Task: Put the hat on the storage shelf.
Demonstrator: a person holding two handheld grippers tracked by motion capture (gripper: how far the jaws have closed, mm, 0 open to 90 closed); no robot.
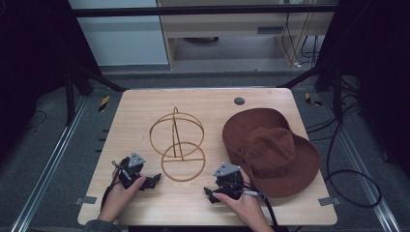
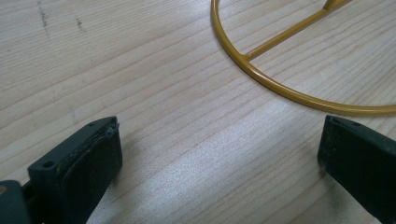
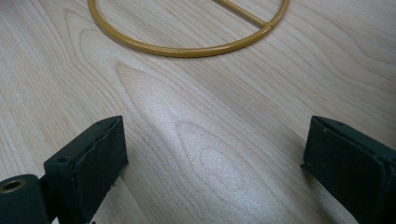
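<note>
Pale wood-grain worktop [image 1: 145, 104] on a dark floor with aluminium rails to either side; shelving and trailing cables at 12 o'clock beyond its far edge. Item one: gold wire hat stand [image 1: 177, 144], near the centre of the worktop, made of an upright ring and post rising from a flat round base ring with a cross-bar; base ring lies flat on the wood. Item two: brown wide-brimmed hat [image 1: 270, 151], at 3 o'clock of the stand, crown up, brim resting on the worktop and close beside the stand without touching it. Item three: left hand-held gripper [image 1: 153, 180], at 7 o'clock of the stand, held in the person's left hand low over the wood; jaws spread wide with nothing between them, the base ring's rim [image 2: 280, 91] lying just ahead of the tips. Item four: right hand-held gripper [image 1: 209, 193], at 5 o'clock of the stand and just beside the hat's near brim, held in the person's right hand; jaws spread wide, bare wood between them, the base ring [image 3: 187, 50] near but apart.
</note>
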